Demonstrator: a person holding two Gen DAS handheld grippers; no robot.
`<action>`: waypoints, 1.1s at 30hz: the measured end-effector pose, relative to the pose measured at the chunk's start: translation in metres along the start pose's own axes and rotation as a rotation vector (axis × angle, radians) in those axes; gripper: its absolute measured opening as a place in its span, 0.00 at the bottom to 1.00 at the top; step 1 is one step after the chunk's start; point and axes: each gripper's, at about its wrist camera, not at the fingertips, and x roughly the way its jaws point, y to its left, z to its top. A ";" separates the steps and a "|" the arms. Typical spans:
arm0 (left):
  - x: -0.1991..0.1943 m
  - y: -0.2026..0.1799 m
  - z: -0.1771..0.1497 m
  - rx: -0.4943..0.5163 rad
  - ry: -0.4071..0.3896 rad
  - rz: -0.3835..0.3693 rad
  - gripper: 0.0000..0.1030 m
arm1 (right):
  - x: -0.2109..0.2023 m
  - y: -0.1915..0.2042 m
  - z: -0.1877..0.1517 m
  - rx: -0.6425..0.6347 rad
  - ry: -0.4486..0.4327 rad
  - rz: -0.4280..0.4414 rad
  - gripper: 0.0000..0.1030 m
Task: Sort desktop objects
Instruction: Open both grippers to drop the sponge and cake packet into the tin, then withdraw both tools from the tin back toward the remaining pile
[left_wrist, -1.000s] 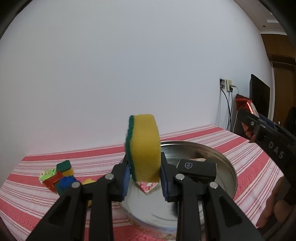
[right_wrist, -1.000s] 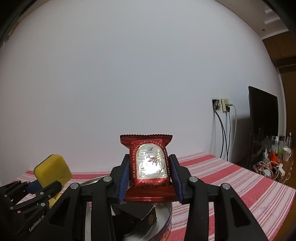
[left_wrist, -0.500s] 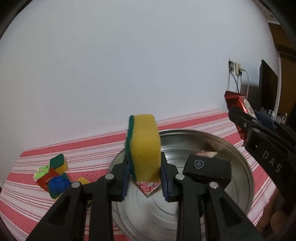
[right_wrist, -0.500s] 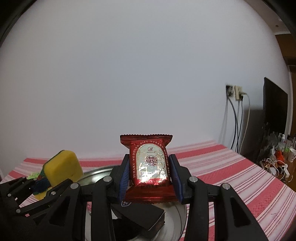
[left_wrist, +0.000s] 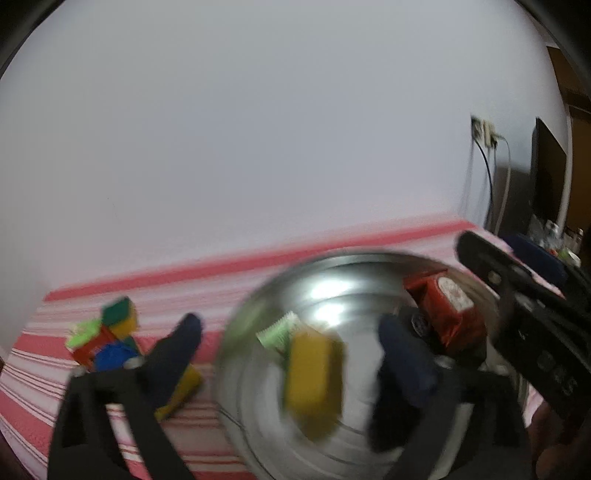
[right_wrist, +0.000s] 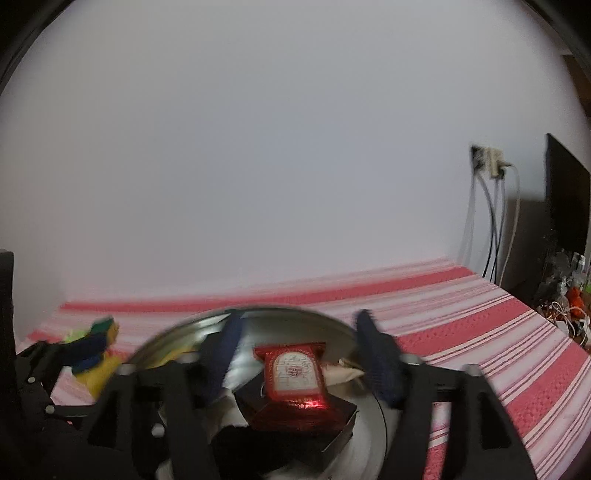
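Over the metal bowl (left_wrist: 369, 266), left gripper (left_wrist: 295, 343) jaws have just been opening, now spread wide; yellow sponge (left_wrist: 314, 380) loose between them, blurred, inside the bowl. Right gripper (right_wrist: 299, 350) jaws have just been opening too; red packet (right_wrist: 295, 373) lies free on a black box (right_wrist: 295, 435) in the bowl.

Left gripper (left_wrist: 291, 354): black plastic frame, silver screws at finger bases, dark blue pads. Right gripper (right_wrist: 299, 354): same black frame, silver screws, blue ribbed pads; white lettering on its side, blurred.
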 end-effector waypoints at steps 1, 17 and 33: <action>-0.004 0.001 -0.001 0.007 -0.032 0.021 0.99 | -0.011 -0.001 -0.004 0.024 -0.062 -0.004 0.81; -0.007 0.028 -0.023 -0.024 -0.145 0.094 0.99 | -0.052 -0.003 -0.031 0.085 -0.349 -0.080 0.99; -0.006 0.044 -0.033 -0.075 -0.124 0.068 0.99 | -0.047 -0.011 -0.026 0.112 -0.331 -0.093 0.99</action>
